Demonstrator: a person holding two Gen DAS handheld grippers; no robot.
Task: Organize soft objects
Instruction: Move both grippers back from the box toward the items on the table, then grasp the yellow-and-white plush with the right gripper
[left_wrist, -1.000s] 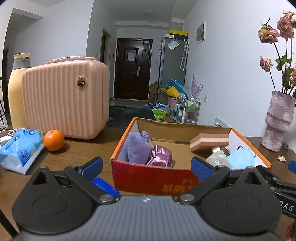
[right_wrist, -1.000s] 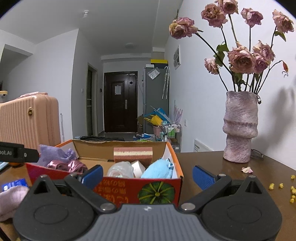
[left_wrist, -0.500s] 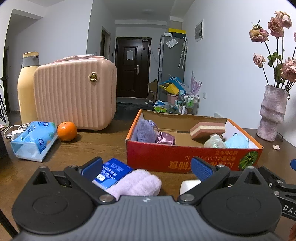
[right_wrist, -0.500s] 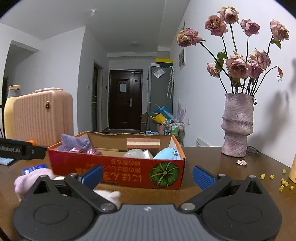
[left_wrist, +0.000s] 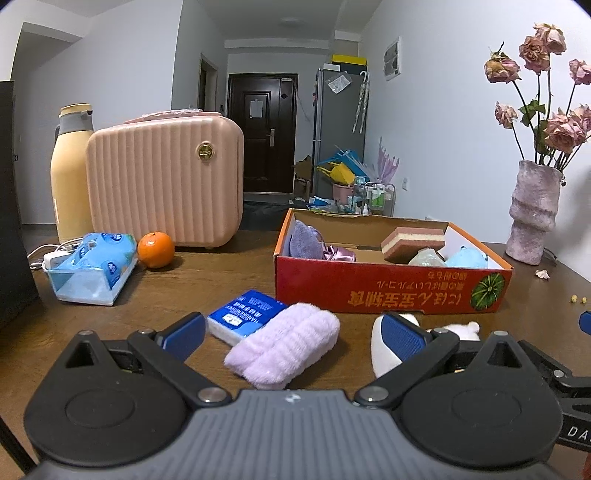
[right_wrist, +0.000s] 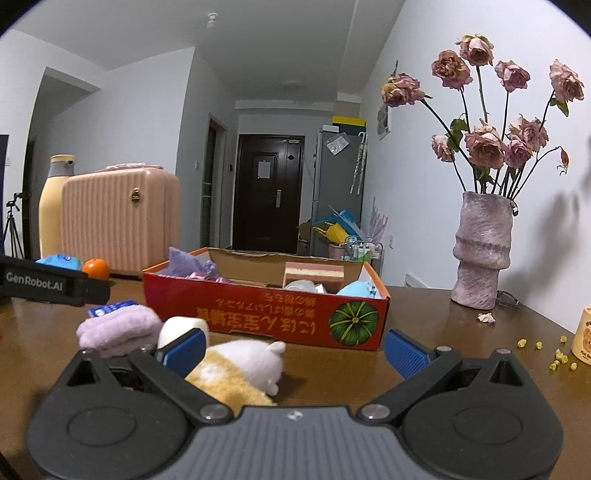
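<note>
Blue-padded fingers (left_wrist: 183, 338) of both grippers spread wide, empty, w/ lilac towel (left_wrist: 284, 349) betw. left pair.

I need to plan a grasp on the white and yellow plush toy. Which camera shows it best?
The right wrist view: the plush toy lies on the table between the open right gripper's fingers, its white end and yellow body showing. In the left wrist view only its white tip peeks past a gripper finger.
</note>
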